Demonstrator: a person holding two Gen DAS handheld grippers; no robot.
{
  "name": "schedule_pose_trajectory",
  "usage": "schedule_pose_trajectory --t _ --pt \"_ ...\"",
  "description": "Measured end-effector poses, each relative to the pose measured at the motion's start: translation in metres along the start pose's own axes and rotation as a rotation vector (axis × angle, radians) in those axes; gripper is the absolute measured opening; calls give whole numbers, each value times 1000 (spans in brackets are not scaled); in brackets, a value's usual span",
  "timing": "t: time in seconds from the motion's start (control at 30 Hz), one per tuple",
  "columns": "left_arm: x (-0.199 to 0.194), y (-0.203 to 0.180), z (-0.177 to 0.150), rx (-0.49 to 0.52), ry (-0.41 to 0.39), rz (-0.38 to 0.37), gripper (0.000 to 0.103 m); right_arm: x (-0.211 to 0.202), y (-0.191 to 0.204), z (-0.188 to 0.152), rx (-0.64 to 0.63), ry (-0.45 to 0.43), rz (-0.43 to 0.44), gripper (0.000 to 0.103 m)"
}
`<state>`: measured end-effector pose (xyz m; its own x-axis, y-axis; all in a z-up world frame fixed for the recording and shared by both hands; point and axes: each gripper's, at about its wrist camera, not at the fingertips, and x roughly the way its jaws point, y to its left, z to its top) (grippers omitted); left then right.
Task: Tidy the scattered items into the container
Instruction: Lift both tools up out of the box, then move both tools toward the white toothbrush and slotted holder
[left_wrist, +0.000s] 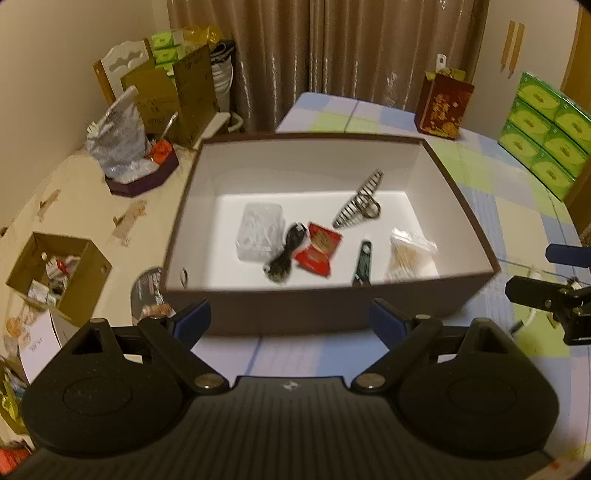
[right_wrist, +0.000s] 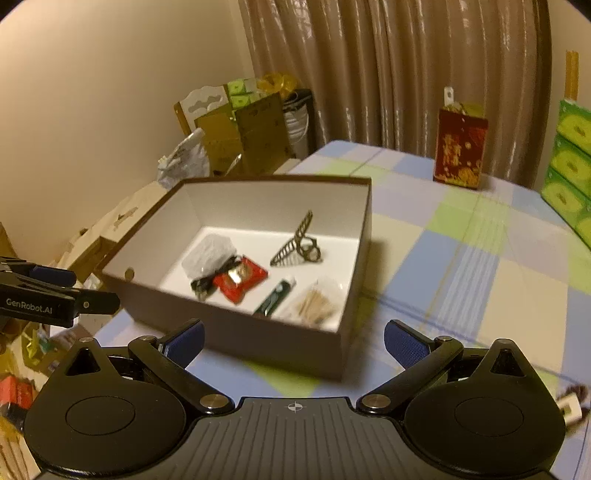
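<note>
Both the left gripper (left_wrist: 290, 319) and right gripper (right_wrist: 293, 341) stand apart, empty; the box (left_wrist: 458, 192) holds light items, a stiff clip (left_wrist: 360, 201) at 1 o'clock, best taken mid-body

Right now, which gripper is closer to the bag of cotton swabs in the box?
Hard to call; perhaps the right gripper, near the box corner holding the cotton swabs. The left gripper faces the front wall's middle. Both are open, outside.
</note>
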<state>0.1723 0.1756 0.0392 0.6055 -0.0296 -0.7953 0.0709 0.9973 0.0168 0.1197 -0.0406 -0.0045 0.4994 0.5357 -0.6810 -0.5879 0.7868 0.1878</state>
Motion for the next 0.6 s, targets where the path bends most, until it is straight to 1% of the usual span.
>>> schedule_pose_trajectory --t 0.17,0.33,0.6 --pt "-3 -14 -17 12 27 1 90 -15 -8 -20 9 13 -8 101" --pt "-2 -32 -29 31 49 -29 90 -29 -25 -37 47 23 -26 101" --pt "8 -72 -43 89 95 -68 90 -54 -55 -62 97 48 -94 101"
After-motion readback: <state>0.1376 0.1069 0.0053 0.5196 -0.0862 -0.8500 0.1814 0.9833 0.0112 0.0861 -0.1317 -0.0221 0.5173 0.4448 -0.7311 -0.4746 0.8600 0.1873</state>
